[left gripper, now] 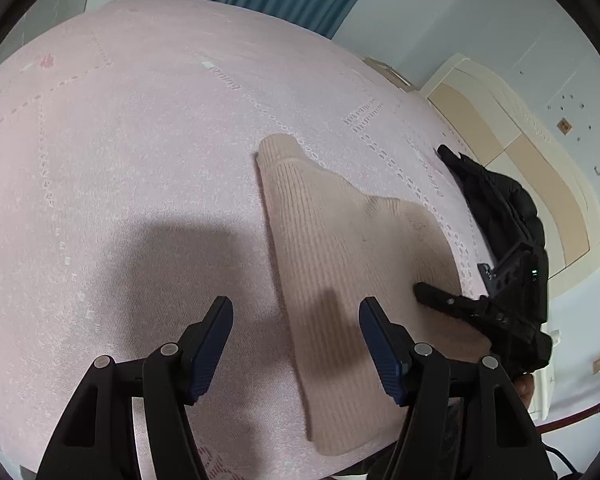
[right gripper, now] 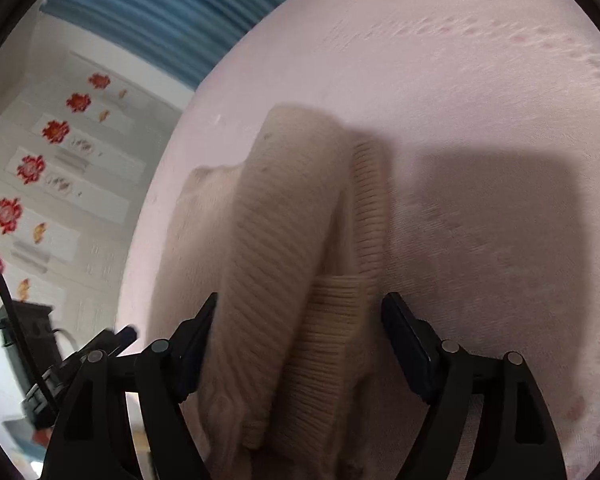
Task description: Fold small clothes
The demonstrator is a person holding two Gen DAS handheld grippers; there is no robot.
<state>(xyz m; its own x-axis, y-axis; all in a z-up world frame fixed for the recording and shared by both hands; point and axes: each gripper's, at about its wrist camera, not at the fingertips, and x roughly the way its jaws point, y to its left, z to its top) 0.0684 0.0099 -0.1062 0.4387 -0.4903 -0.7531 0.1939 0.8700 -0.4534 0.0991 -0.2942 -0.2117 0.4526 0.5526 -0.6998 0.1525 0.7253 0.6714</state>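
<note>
Two grippers hover over the beige knit garment (left gripper: 340, 264) on the bed (left gripper: 140, 140); left gripper (left gripper: 296, 344) fingers spread empty, right gripper (right gripper: 300, 340) at three o'clock, fingers spread astride a fold, seemingly readying another fold

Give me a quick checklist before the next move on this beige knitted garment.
1. Left gripper open and empty: ok.
2. Right gripper open, pads off the cloth: ok.
3. Beige knitted garment lies on the pink bedspread: ok.
4. Sleeve folded over the body: ok.
5. Fold edges lined up: cannot tell, right wrist view blurred.
6. Black jacket clear of the garment: ok.
</note>
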